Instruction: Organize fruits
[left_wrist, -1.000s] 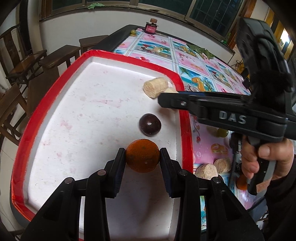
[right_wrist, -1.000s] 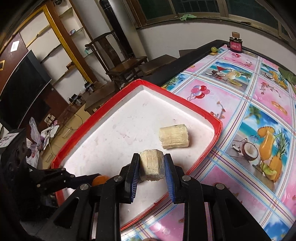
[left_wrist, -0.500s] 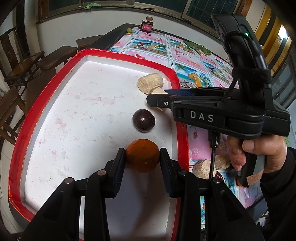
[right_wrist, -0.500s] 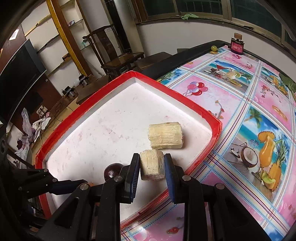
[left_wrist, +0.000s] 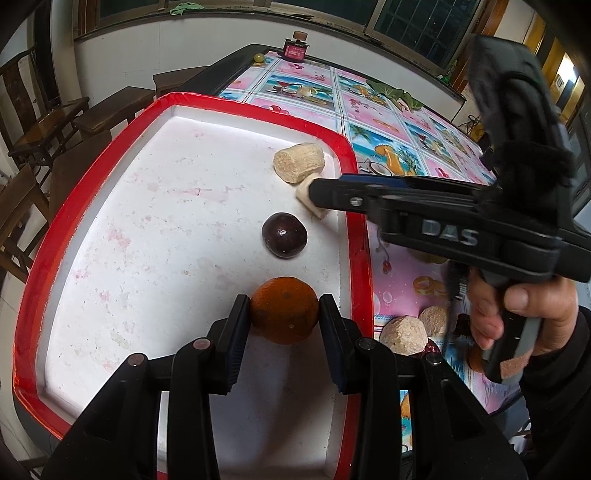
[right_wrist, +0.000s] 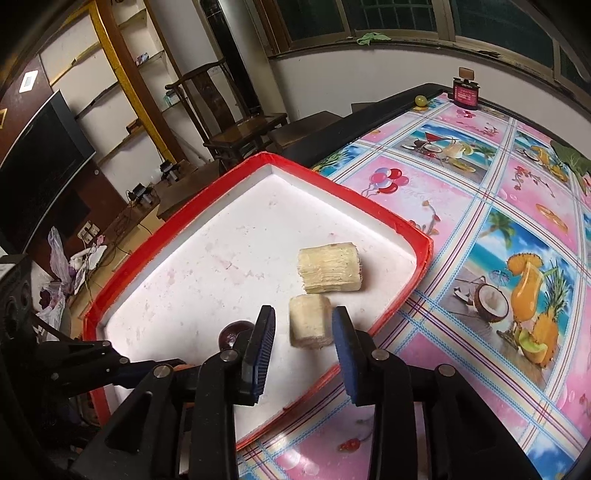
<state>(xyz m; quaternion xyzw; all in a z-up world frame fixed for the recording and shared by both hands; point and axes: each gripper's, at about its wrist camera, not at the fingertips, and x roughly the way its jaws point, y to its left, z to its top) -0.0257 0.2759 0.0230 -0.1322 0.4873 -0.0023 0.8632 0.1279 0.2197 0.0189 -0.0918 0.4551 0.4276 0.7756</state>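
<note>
A white tray with a red rim (left_wrist: 55, 236) (right_wrist: 332, 184) lies on the table. My left gripper (left_wrist: 284, 314) is shut on an orange (left_wrist: 284, 308) low over the tray's near right part. A dark purple fruit (left_wrist: 284, 234) (right_wrist: 231, 332) lies just beyond it. My right gripper (right_wrist: 303, 336) (left_wrist: 314, 195) is open, its fingers either side of a pale sugarcane chunk (right_wrist: 309, 326) (left_wrist: 308, 199) that rests on the tray. A second sugarcane chunk (right_wrist: 330, 271) (left_wrist: 298, 162) lies beside it near the tray's right rim.
Two more sugarcane chunks (left_wrist: 402, 334) and other fruit lie on the picture tablecloth (right_wrist: 498, 206) right of the tray. A small red box (right_wrist: 466, 88) and a green ball (right_wrist: 421, 100) stand at the table's far end. Wooden chairs (right_wrist: 236, 125) stand left.
My right gripper has opened and let go of the sugarcane chunk, which now rests on the tray beside the other chunk. My left gripper still holds the orange.
</note>
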